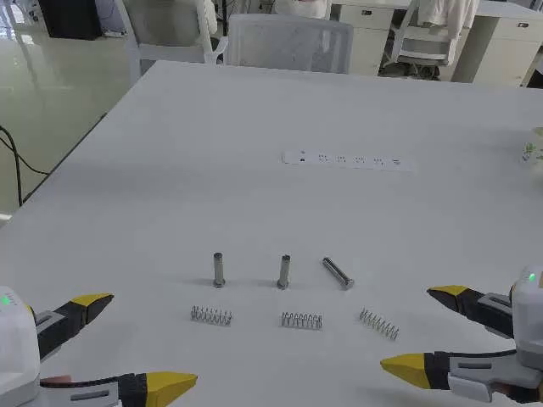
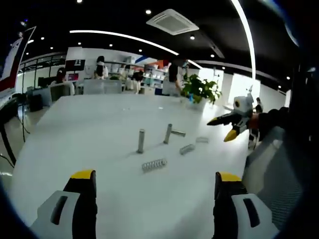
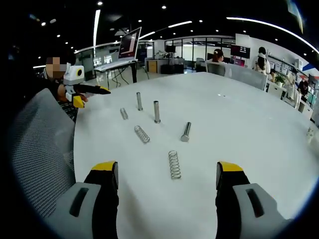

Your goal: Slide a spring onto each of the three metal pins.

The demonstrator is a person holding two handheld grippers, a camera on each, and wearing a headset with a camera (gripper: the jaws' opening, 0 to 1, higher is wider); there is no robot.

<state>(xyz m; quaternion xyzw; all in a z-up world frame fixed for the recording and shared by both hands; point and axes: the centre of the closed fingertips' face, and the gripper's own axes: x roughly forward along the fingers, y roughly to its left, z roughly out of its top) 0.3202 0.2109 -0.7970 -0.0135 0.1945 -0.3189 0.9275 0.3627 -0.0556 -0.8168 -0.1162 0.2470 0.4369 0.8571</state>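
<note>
Springs [image 1: 302,320] lie on the desk [image 1: 254,127] just ahead of the left gripper [image 1: 148,339] and right gripper [image 1: 409,328], both with jaws apart, empty. Behind, two pins [image 1: 218,270] stand, the third pin [image 1: 338,273] lies flat; a pinched spring could jump away or topple one.

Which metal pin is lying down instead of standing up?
The rightmost pin in the head view lies on its side; the middle pin and left pin stand upright.
</note>
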